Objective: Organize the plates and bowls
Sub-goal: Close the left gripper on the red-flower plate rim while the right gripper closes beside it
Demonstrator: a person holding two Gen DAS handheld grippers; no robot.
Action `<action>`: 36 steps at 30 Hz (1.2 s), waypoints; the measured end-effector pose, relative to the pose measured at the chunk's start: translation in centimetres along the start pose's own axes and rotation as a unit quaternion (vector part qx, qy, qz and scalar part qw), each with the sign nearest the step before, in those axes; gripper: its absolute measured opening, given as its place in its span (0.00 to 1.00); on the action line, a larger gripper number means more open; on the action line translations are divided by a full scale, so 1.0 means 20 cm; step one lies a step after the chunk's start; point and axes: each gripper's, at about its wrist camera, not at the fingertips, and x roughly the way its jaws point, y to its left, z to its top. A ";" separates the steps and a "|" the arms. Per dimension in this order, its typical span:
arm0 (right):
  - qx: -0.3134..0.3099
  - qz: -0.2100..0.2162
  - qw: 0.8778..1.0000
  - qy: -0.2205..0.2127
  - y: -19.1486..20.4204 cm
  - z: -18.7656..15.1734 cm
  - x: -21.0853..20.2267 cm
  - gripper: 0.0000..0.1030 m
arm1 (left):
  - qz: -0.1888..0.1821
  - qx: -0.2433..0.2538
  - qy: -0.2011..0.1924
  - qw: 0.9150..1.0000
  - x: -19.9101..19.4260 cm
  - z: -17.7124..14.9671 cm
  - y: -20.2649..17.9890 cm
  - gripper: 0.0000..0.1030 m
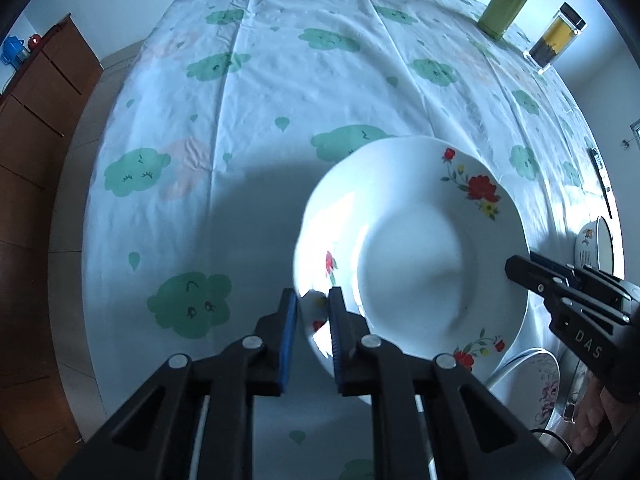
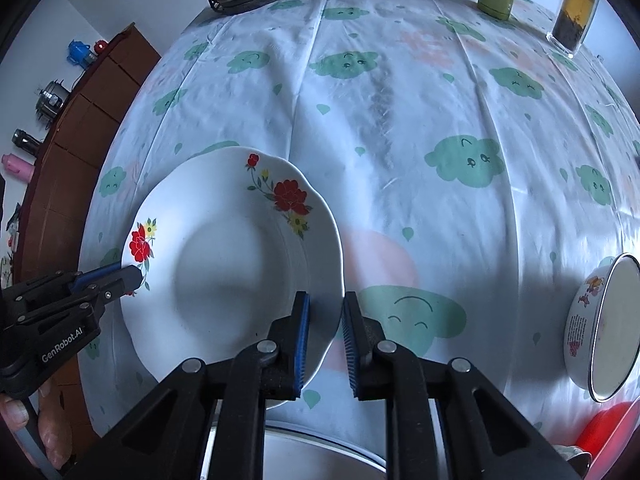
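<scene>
Currently both grippers pinch opposite rims of one white scalloped ceramic plate with red and yellow flowers (image 1: 412, 248). The left gripper (image 1: 314, 312) is clamped on the plate's near-left rim, blue pads either side. The right gripper (image 2: 325, 322) grips the right rim, its fingers pointing steeply down. The plate sits over a white tablecloth with green clouds (image 2: 400, 100). A white enamel bowl (image 2: 600, 328) lies well right of the right gripper.
</scene>
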 end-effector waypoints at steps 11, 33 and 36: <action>-0.016 0.007 1.000 -0.017 0.05 0.03 -0.09 0.17 | 0.021 -0.003 -0.024 0.999 -0.12 0.01 0.02 0.12; -0.023 0.019 0.999 -0.035 0.03 -0.10 -0.35 0.17 | 0.022 0.000 -0.042 0.999 -0.33 -0.11 -0.07 0.13; -0.021 0.020 0.999 -0.038 0.01 -0.15 -0.37 0.17 | 0.022 0.003 -0.041 0.999 -0.34 -0.14 -0.10 0.13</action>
